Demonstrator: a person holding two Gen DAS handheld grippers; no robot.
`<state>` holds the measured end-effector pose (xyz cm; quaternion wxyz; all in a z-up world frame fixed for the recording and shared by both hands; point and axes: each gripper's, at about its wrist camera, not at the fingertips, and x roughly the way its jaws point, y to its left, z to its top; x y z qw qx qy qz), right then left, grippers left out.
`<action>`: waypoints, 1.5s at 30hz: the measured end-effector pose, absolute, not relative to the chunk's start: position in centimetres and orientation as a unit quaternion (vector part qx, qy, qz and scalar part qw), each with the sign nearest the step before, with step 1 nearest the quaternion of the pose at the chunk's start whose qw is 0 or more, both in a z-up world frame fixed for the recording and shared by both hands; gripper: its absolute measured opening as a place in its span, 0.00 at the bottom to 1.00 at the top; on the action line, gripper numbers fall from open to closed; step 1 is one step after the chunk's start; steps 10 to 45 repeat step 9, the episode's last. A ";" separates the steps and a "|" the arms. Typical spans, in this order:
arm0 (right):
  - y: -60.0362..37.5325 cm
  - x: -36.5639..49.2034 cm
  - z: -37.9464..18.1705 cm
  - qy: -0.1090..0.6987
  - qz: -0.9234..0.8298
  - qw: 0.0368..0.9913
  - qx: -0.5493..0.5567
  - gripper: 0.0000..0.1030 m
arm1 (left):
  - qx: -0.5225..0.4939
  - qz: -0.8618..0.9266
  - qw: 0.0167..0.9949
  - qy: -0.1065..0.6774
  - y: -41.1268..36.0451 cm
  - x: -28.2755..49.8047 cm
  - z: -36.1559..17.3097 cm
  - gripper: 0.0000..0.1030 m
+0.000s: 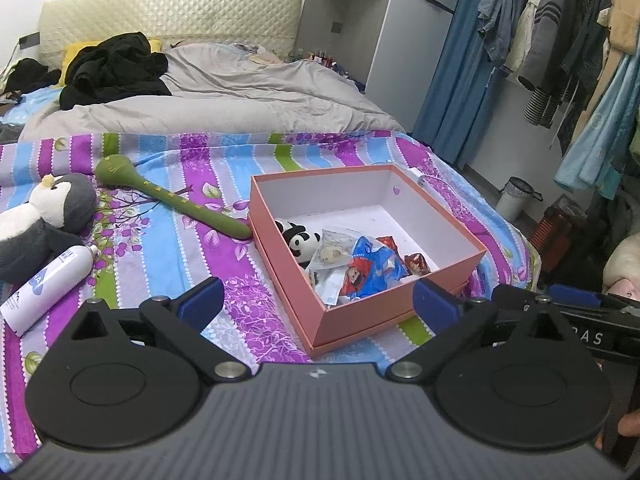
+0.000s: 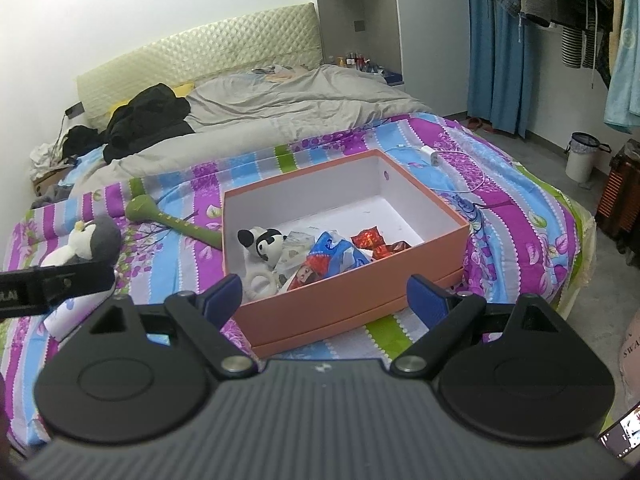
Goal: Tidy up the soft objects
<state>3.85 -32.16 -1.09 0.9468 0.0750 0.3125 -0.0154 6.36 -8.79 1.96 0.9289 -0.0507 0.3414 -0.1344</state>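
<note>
An open pink box (image 1: 400, 304) (image 2: 344, 312) sits on the striped bedspread and holds a panda plush (image 1: 300, 242) (image 2: 262, 242) and several snack packets (image 1: 370, 266) (image 2: 332, 258). A grey and white penguin plush (image 1: 44, 220) (image 2: 90, 242) and a green soft stick toy (image 1: 168, 196) (image 2: 168, 222) lie left of the box. My left gripper (image 1: 318, 302) is open and empty just before the box. My right gripper (image 2: 324, 296) is open and empty in front of the box's near wall.
A white spray bottle (image 1: 48, 284) lies by the penguin. A grey duvet (image 1: 224, 92) and black clothes (image 1: 116, 68) cover the far bed. A white charger with cable (image 2: 432, 156) lies beyond the box. Hanging clothes (image 1: 568, 40) and a bin (image 2: 582, 156) stand right.
</note>
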 end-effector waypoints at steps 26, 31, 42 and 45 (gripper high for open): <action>-32.1 3.9 -1.0 0.313 -0.014 0.947 0.075 0.89 | -0.049 -0.137 0.929 0.340 -9.1 6.4 1.9 0.99; -32.1 3.9 -1.0 0.313 -0.014 0.947 0.075 0.89 | -0.049 -0.137 0.929 0.340 -9.1 6.4 1.9 0.99; -32.1 3.9 -1.0 0.313 -0.014 0.947 0.075 0.89 | -0.049 -0.137 0.929 0.340 -9.1 6.4 1.9 0.99; -32.1 3.9 -1.0 0.313 -0.014 0.947 0.075 0.89 | -0.049 -0.137 0.929 0.340 -9.1 6.4 1.9 0.99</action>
